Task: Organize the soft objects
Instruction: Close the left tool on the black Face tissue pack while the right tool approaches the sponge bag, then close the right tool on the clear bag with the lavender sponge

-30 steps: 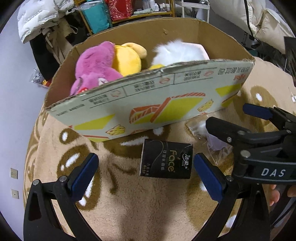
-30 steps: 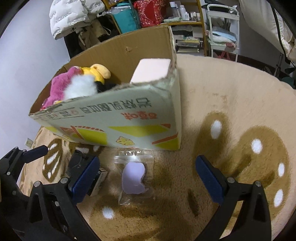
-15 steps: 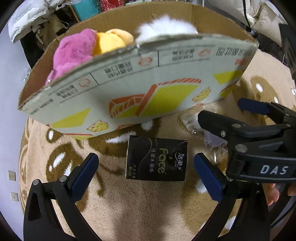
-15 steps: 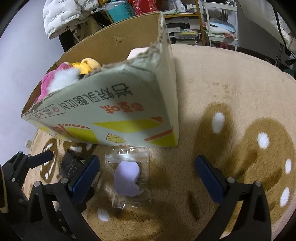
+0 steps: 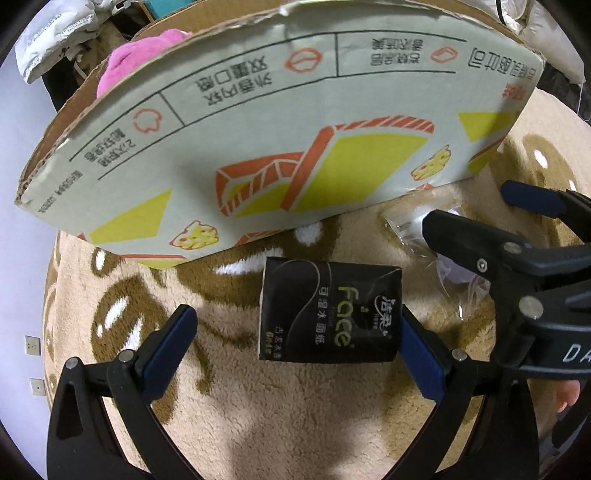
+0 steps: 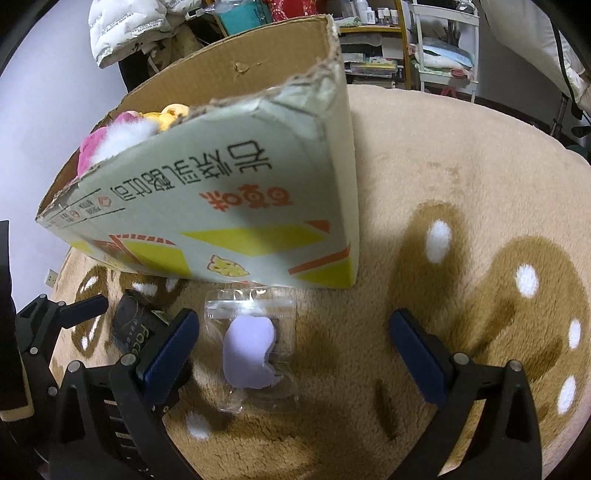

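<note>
A black tissue pack [image 5: 328, 312] lies on the beige rug in front of the cardboard box [image 5: 288, 147]. My left gripper [image 5: 295, 343] is open, low over the rug, with the pack between its fingers and touching the right one. A clear bag with a lilac sponge [image 6: 251, 350] lies just right of the pack. My right gripper [image 6: 291, 350] is open around the bag, close above it. The box holds a pink plush [image 5: 140, 62], a yellow plush [image 6: 170, 112] and a white plush [image 6: 122, 138].
The rug [image 6: 461, 184] has brown patches with white spots. Behind the box are a white padded jacket [image 6: 129, 33], shelves with clutter [image 6: 373, 62] and a white rack [image 6: 447, 44]. The right gripper's body [image 5: 517, 266] sits close to the left gripper's right side.
Both grippers have moved down and forward toward the rug. The tissue pack now lies between the left fingers, and the sponge bag between the right fingers. Both stay open.
</note>
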Action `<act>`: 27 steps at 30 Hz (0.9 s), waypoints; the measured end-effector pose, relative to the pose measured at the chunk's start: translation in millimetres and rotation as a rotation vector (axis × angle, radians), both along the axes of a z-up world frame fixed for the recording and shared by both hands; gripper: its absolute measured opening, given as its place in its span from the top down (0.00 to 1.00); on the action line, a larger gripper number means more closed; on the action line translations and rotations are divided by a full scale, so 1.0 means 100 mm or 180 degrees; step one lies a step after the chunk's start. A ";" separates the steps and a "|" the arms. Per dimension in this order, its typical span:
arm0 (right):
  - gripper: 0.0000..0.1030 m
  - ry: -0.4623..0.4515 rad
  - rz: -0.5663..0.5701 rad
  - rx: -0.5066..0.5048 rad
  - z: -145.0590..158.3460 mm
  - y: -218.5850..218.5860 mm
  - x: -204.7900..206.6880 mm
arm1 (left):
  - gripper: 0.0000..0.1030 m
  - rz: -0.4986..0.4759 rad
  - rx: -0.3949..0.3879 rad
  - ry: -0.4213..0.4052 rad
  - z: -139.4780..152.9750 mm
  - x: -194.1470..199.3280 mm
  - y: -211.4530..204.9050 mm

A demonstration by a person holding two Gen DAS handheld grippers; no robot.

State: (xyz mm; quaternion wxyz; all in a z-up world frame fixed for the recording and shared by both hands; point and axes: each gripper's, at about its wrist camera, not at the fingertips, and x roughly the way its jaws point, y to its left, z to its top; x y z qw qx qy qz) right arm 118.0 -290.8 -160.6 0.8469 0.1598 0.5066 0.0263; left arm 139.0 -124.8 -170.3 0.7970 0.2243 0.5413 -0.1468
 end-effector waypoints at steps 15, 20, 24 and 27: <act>0.00 0.0080 0.0054 -0.0041 -0.09 0.08 0.00 | 0.19 0.0087 -0.0222 0.0207 -0.09 0.09 0.15; 0.00 0.0109 0.0131 -0.0184 -0.15 0.19 -0.02 | 0.25 0.0077 -0.0265 0.0226 -0.07 0.09 0.16; 0.00 0.0160 0.0189 -0.0309 -0.18 0.28 0.00 | 0.34 0.0030 -0.0267 0.0199 -0.03 0.07 0.14; 0.00 0.0197 0.0191 -0.0395 -0.20 0.33 0.00 | 0.38 -0.0033 -0.0230 0.0147 0.00 0.02 0.09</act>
